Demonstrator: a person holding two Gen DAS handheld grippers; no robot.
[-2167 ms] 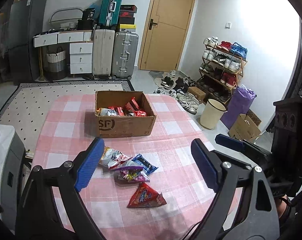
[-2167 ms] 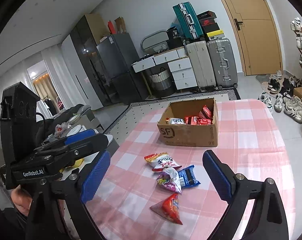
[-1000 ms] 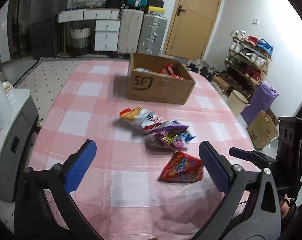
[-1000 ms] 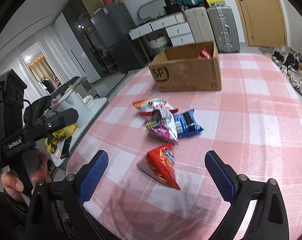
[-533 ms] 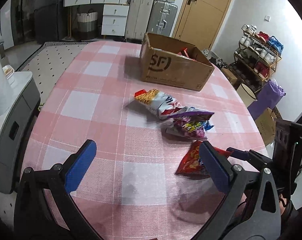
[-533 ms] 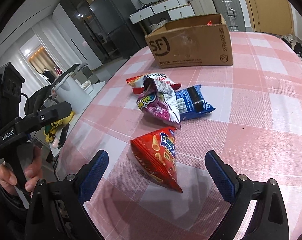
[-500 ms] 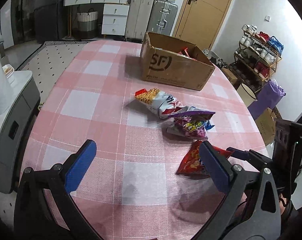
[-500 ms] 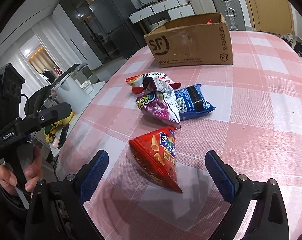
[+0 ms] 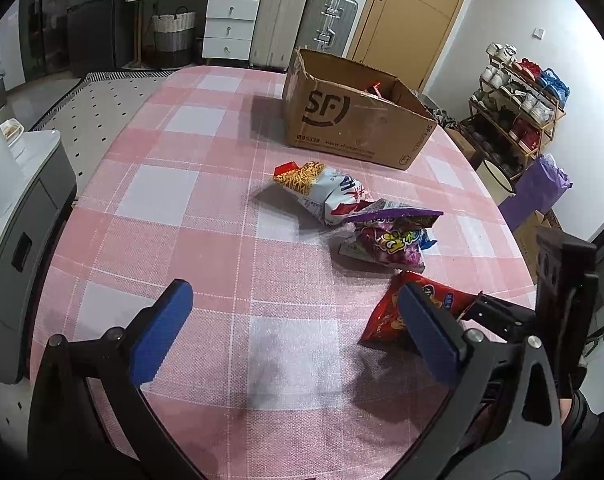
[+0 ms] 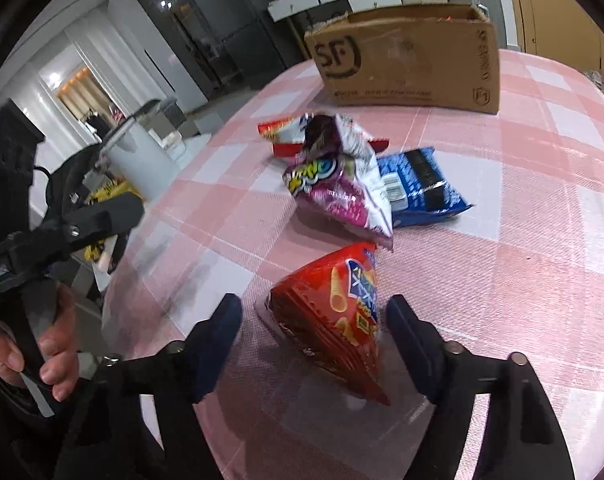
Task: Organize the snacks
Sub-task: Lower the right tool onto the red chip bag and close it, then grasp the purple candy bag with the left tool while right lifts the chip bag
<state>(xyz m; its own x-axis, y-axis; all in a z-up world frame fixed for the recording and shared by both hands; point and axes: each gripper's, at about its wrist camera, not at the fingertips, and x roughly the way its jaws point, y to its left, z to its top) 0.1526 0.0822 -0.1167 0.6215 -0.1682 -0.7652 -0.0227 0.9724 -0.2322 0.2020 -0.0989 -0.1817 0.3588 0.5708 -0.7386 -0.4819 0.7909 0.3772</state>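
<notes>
From the left wrist, the left gripper (image 9: 293, 334) hangs with its jaws wide apart over bare checked cloth (image 9: 173, 184), holding nothing. The box (image 9: 350, 120) stands at the far end of the table, open-topped, with a red wrapper just showing inside. Nearer than the box lie the loose snacks: a white bag (image 9: 322, 190) closest to the box, a purple bag (image 9: 390, 238) nearer the camera and touching it, and a red bag (image 9: 386, 316) nearest of all, well apart from the box. The right gripper (image 9: 498, 312) reaches in beside the red bag from the right; whether it touches cannot be told from here.

From the right wrist, the right gripper (image 10: 314, 340) is open, one finger on each side of the red bag (image 10: 334, 312), which lies between them with a gap on either side. Beyond it toward the box (image 10: 410, 56) sit the purple bag (image 10: 338, 188), a blue bag (image 10: 422, 184) partly under it, and the white bag (image 10: 281, 132) behind. The left gripper (image 10: 101, 216) is at the left edge, gripped by a hand (image 10: 41, 344).

The step in hand looks like picking up the red bag. Next the right jaws should close on it gently, since the puffed bag may slip or crush, then lift and carry it over the other bags to the box.
</notes>
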